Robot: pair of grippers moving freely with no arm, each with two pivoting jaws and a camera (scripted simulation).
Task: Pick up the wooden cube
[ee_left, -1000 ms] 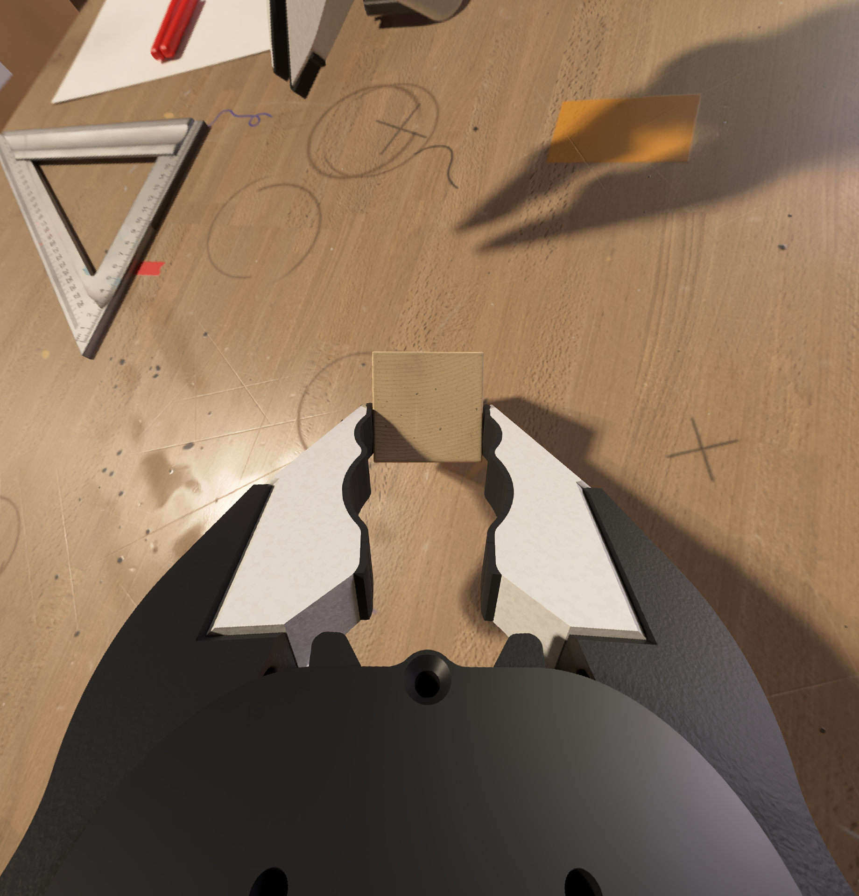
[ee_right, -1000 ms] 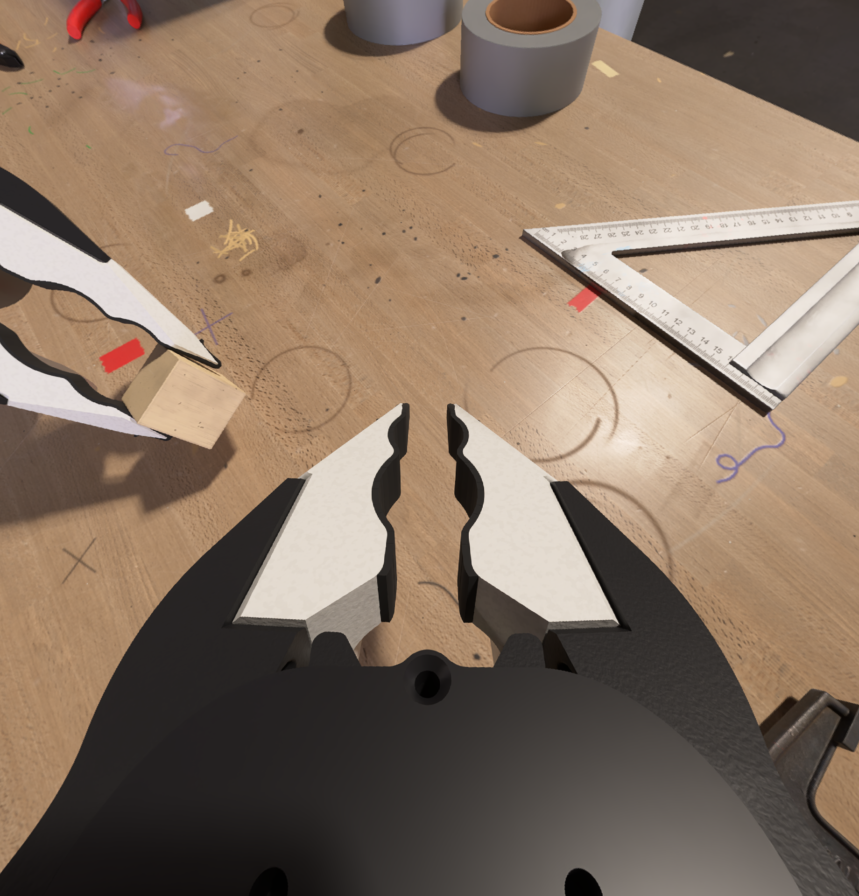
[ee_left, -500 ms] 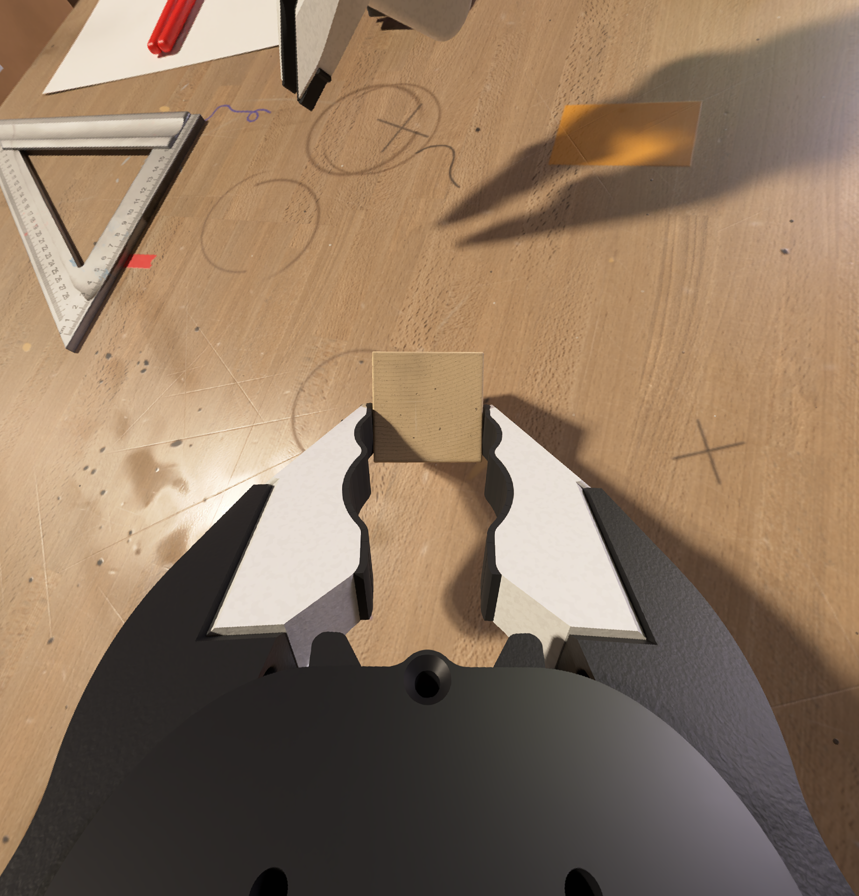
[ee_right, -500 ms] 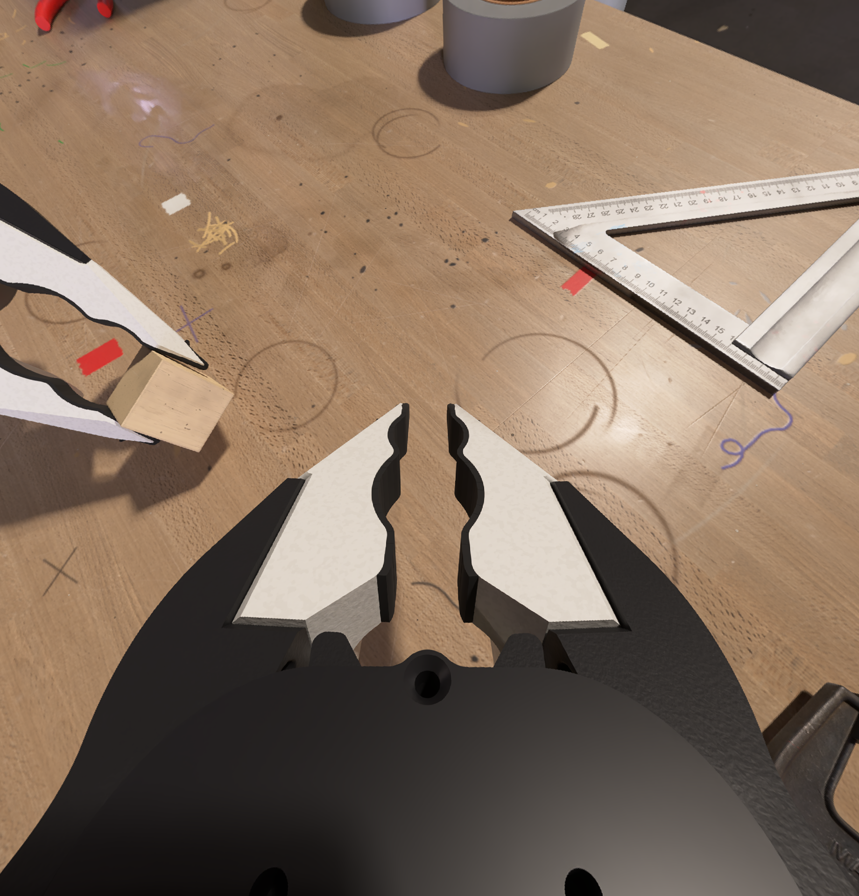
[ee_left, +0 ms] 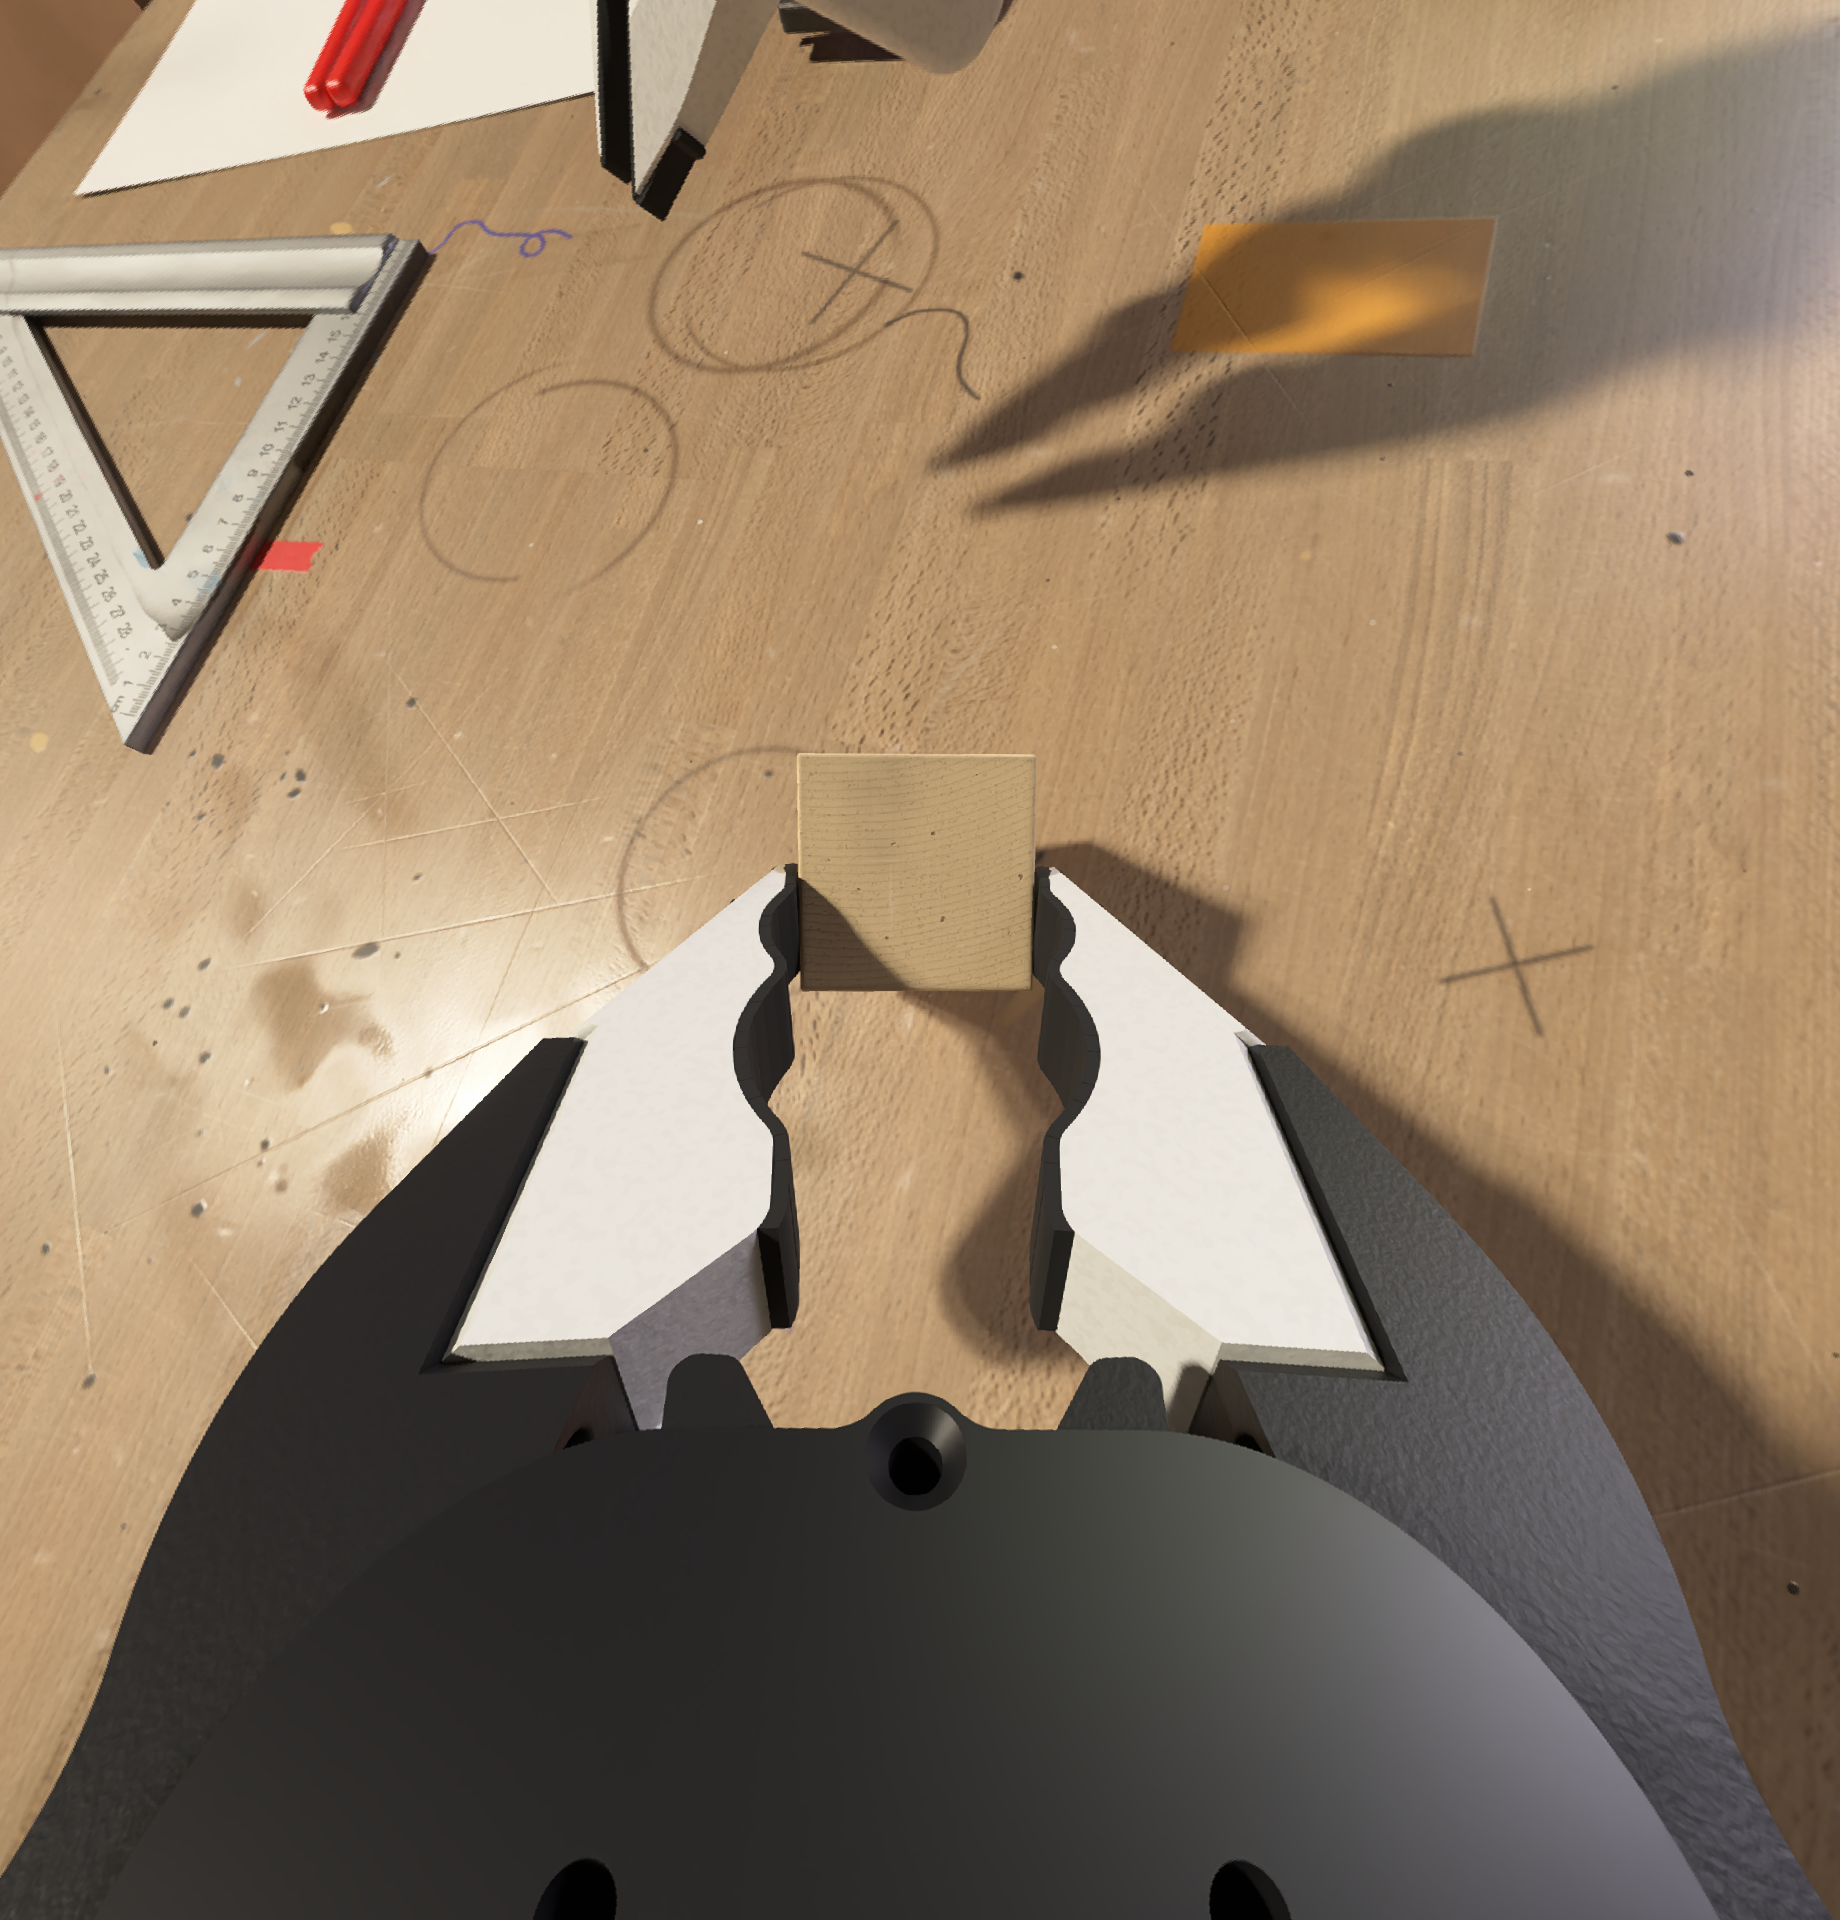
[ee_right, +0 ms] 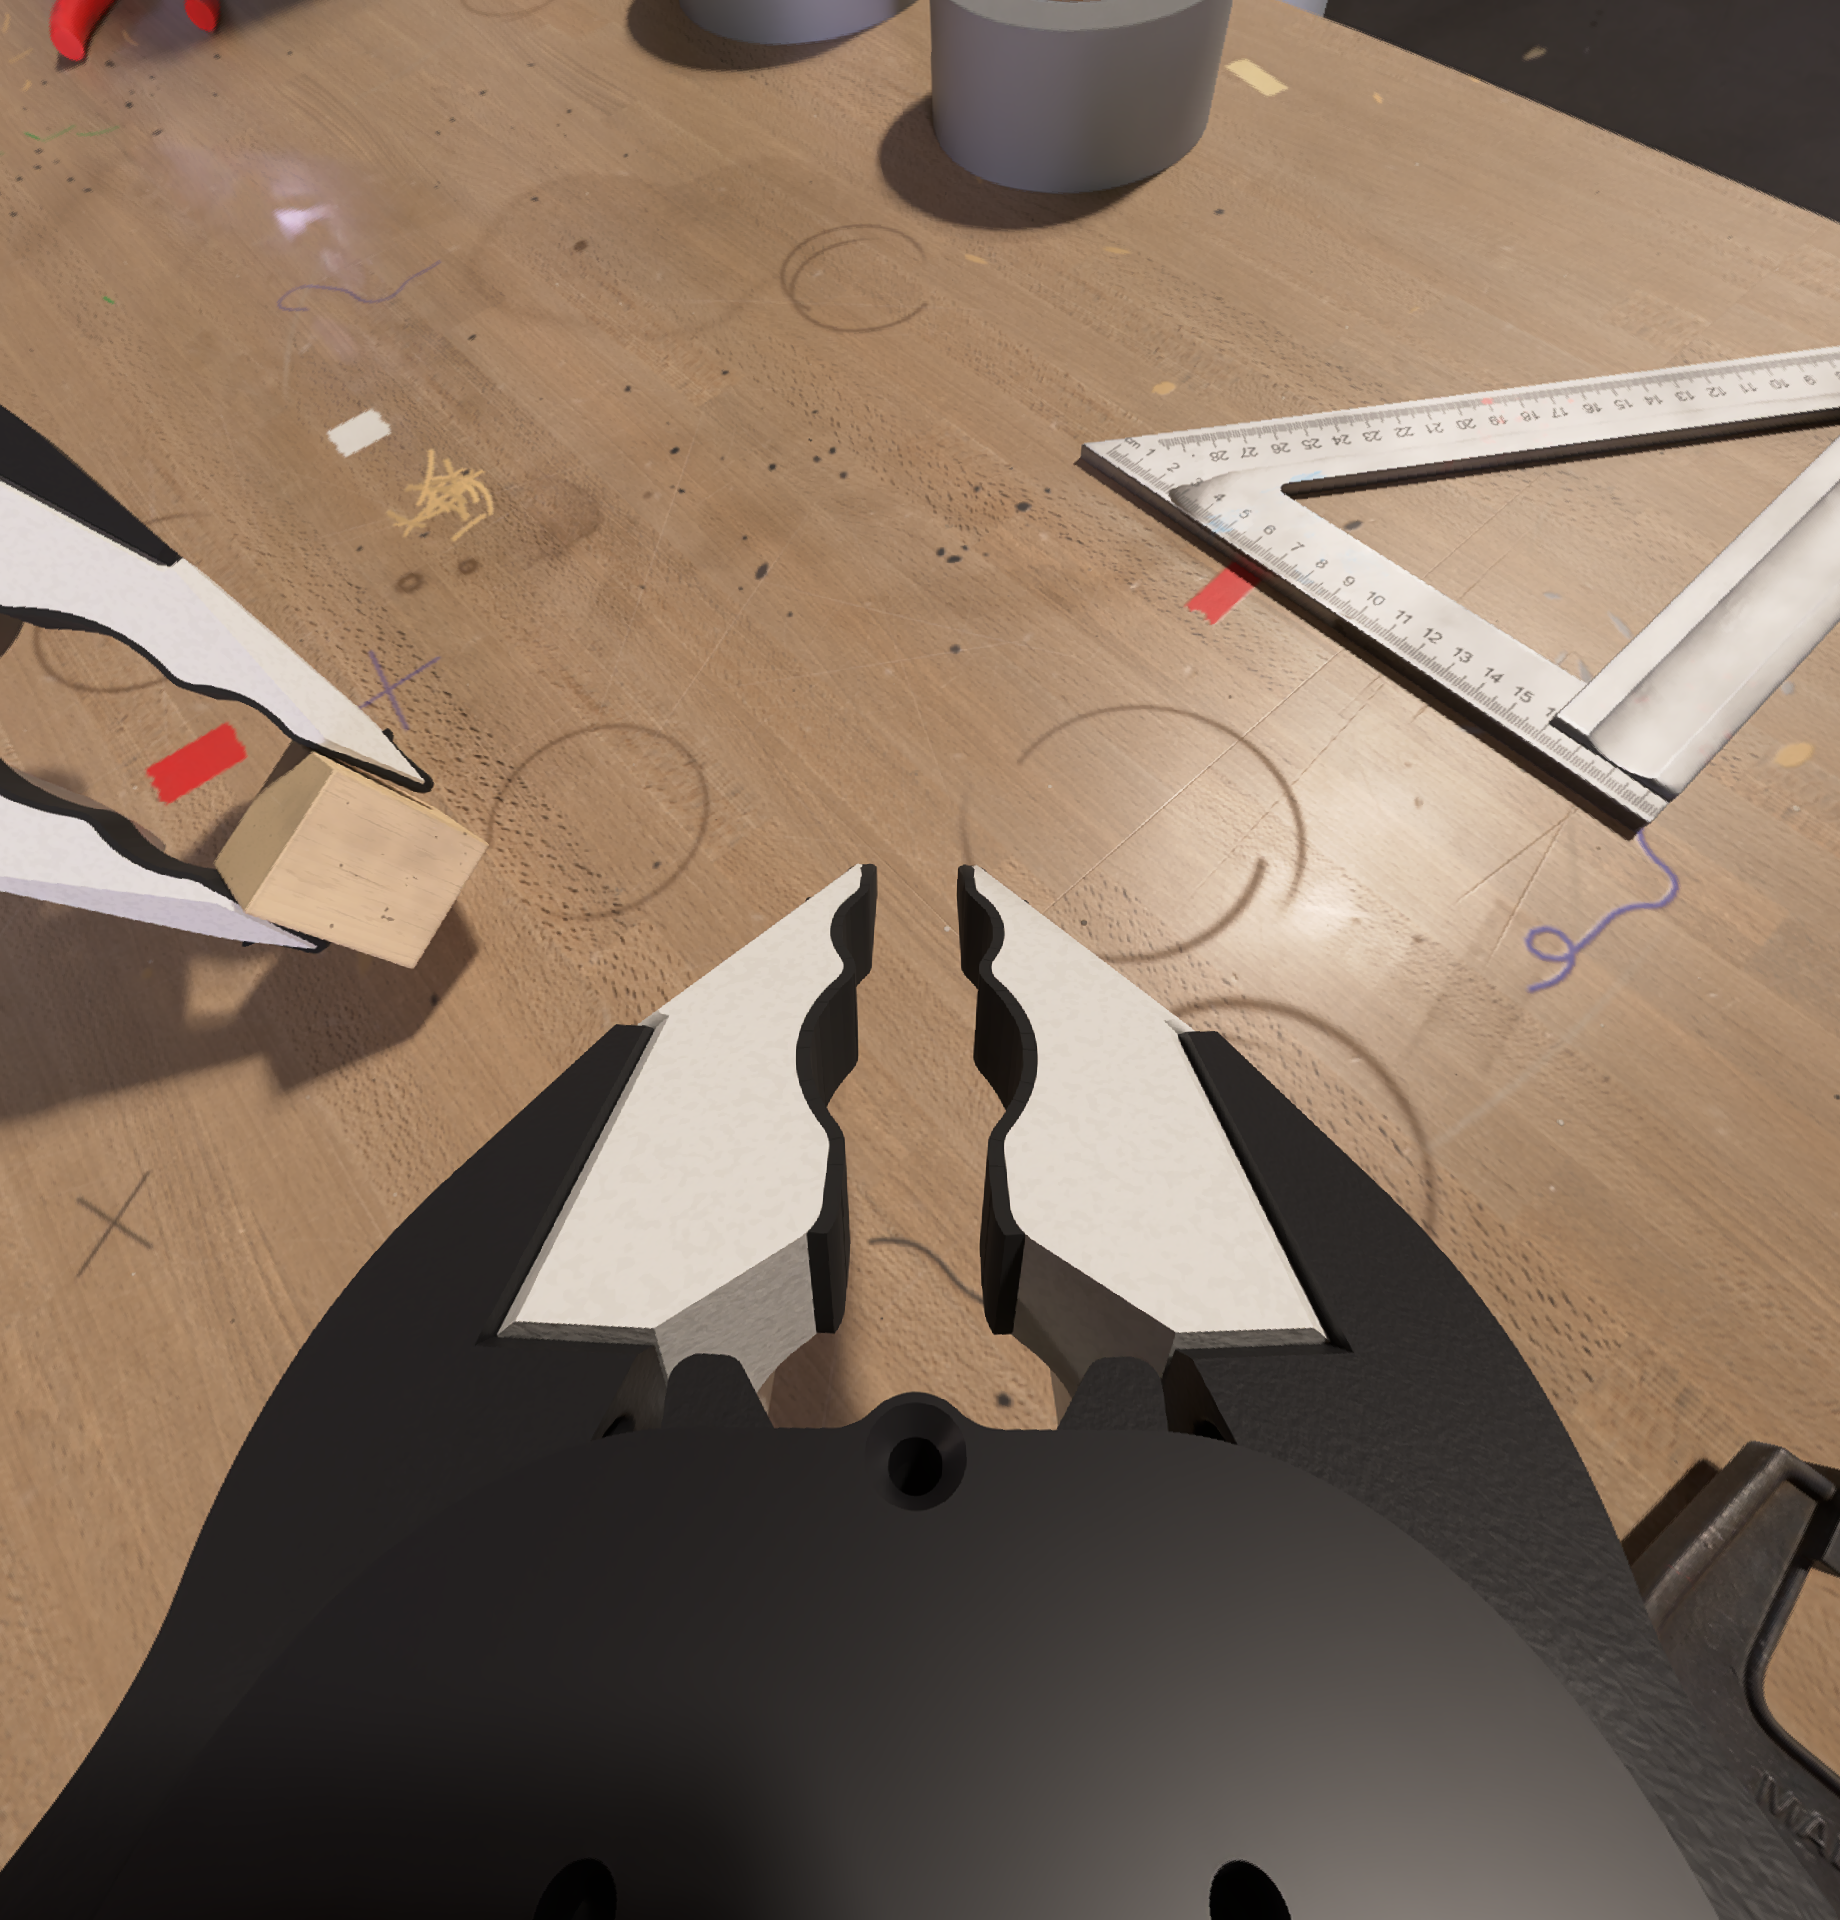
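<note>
The wooden cube (ee_left: 916,873) is a pale, square-faced block clamped between the tips of my left gripper (ee_left: 916,883), which is shut on it. In the right wrist view the cube (ee_right: 360,868) hangs a little above the wooden table at the left, held by the left gripper's white fingers (ee_right: 116,603), with its shadow on the table below. My right gripper (ee_right: 916,883) hovers over bare table to the right of the cube, empty, with a narrow gap between its tips. One of its fingers (ee_left: 667,94) shows at the top of the left wrist view.
A metal triangular square (ee_right: 1415,623) lies at the right; it also shows in the left wrist view (ee_left: 168,275). A grey tape roll (ee_right: 1077,94) stands at the far edge and a dark vise (ee_right: 1747,1558) sits at the lower right. A white sheet (ee_left: 272,114) carries a red marker (ee_left: 360,52).
The left gripper has risen with the cube held in it; the table looks farther away. The right gripper has drifted slightly forward, with its gap unchanged.
</note>
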